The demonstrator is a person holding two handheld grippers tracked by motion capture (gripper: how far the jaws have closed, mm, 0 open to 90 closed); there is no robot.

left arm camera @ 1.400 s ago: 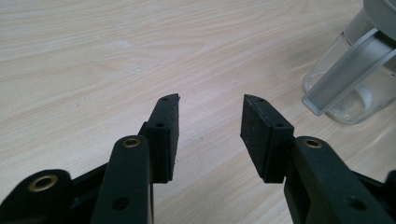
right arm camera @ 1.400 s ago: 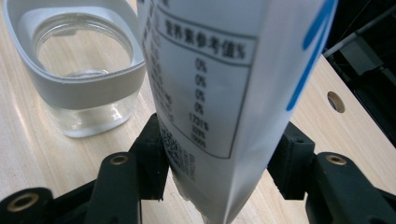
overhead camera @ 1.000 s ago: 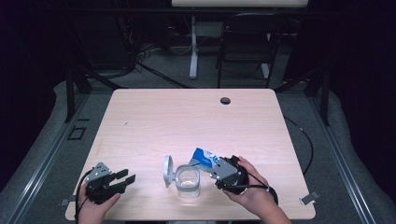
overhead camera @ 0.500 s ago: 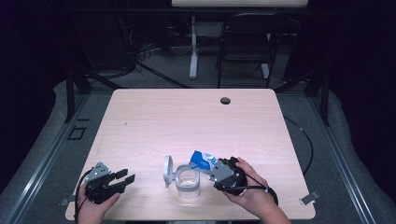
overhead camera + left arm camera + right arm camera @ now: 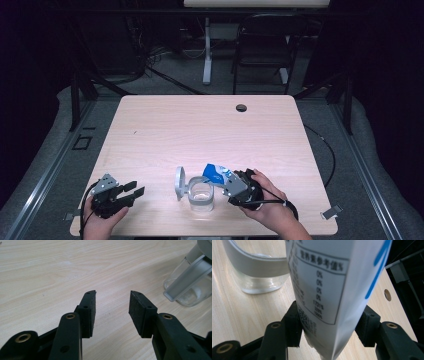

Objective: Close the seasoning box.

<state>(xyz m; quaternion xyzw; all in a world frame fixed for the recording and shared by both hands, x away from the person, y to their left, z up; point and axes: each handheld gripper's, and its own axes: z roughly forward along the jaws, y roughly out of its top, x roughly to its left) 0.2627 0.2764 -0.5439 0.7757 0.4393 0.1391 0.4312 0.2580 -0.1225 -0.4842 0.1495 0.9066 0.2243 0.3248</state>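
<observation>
L gripper (image 5: 131, 191) sits at near-left table (image 5: 165, 130) edge w/ jaws spread, nothing btwn them. R gripper (image 5: 226, 181) at near-right, jaws pinching a blue-white packet (image 5: 216, 173), tilted toward clear glass jar (image 5: 201, 196) just left of it. Jar's grey lid (image 5: 179, 183) stands open on its left side. Far edge: small dark hole (image 5: 241, 107) in tabletop

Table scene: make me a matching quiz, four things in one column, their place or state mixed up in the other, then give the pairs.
1. left claw
2. right claw
3. jar
4. hole

A. clear, lid flipped open
B. far edge of table
C. open, holding nothing
D. shut on the pouch

Pairs: 1-C, 2-D, 3-A, 4-B
</observation>
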